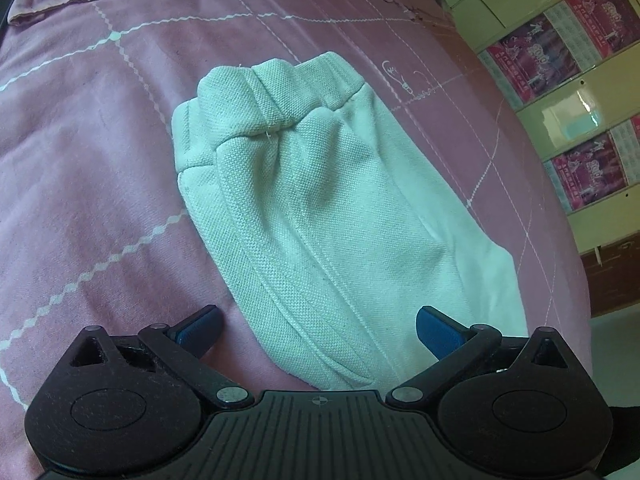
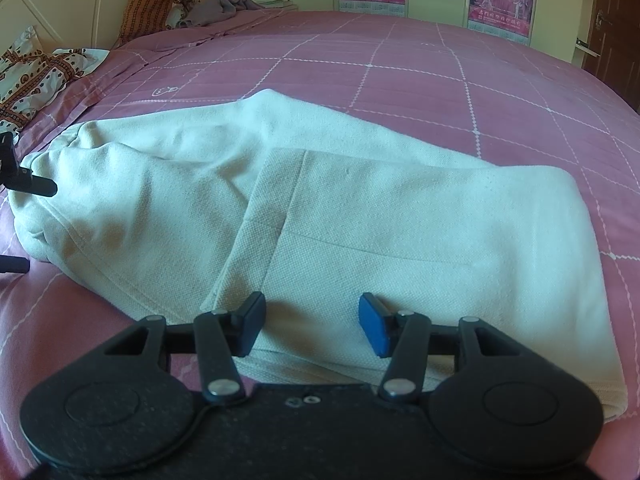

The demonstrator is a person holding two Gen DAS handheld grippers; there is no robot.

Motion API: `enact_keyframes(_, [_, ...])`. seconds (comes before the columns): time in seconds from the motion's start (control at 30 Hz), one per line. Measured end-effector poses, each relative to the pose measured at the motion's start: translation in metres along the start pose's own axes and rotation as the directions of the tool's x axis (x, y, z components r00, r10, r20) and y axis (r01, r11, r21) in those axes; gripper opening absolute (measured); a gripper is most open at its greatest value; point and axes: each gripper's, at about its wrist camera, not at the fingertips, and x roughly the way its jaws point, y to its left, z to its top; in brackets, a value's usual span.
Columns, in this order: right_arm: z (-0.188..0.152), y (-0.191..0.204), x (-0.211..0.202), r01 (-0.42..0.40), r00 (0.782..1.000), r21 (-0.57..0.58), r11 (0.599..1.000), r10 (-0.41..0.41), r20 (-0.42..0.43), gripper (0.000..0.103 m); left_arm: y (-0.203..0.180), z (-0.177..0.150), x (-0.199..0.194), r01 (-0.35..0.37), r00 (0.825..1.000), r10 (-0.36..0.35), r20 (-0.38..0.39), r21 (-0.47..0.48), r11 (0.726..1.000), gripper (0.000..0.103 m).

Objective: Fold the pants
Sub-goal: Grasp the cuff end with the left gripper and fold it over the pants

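The white pants (image 1: 312, 216) lie on the pink bedspread (image 1: 88, 168). In the left wrist view the bunched waistband (image 1: 280, 92) is at the far end. My left gripper (image 1: 316, 332) is open and empty, its jaws spread over the near end of the pants. In the right wrist view the pants (image 2: 360, 240) lie folded, with the hemmed leg end (image 2: 280, 184) laid back over the body. My right gripper (image 2: 312, 328) is open and empty, just above the near edge of the folded layer. The left gripper's fingers (image 2: 36, 186) show at the left edge, by the waistband.
The bed has a pink checked cover (image 2: 400, 64). Patterned pillows (image 2: 36, 72) and a crumpled grey cloth (image 2: 224, 8) lie near the headboard. Cream cabinets with pink posters (image 1: 560, 56) stand past the bed's right edge. A brown door (image 2: 612, 28) is at the right.
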Motion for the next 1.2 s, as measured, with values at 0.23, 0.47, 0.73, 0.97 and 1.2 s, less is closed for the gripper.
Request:
enact_keyframes(0.23, [0.000,0.000,0.001,0.003,1.000,-0.002,1.000,-0.003,0.005,0.053,0.018,0.009,0.011,0.110,0.992,-0.102,0.069,-0.123,0.986,0.068])
enact_keyframes(0.47, [-0.001,0.002,0.002,0.010,1.000,0.004,1.000,-0.010,0.010,0.053,0.025,0.014,0.034,0.154,0.985,-0.134,0.105,-0.214,0.965,0.037])
enact_keyframes(0.73, [0.001,0.002,0.003,0.011,1.000,0.003,1.000,-0.011,0.008,0.054,0.017,0.022,0.056,0.166,0.984,-0.144,0.108,-0.247,0.955,0.037])
enact_keyframes(0.97, [0.003,0.002,0.002,0.006,1.000,0.008,1.000,-0.006,-0.004,0.054,-0.062,0.016,0.003,0.139,0.963,-0.164,0.214,0.130,0.982,0.022])
enact_keyframes(1.2, [0.008,-0.018,-0.017,0.002,1.000,0.084,0.996,-0.004,0.025,0.053,-0.187,-0.046,-0.029,0.214,0.937,-0.337,0.092,0.611,0.762,0.022])
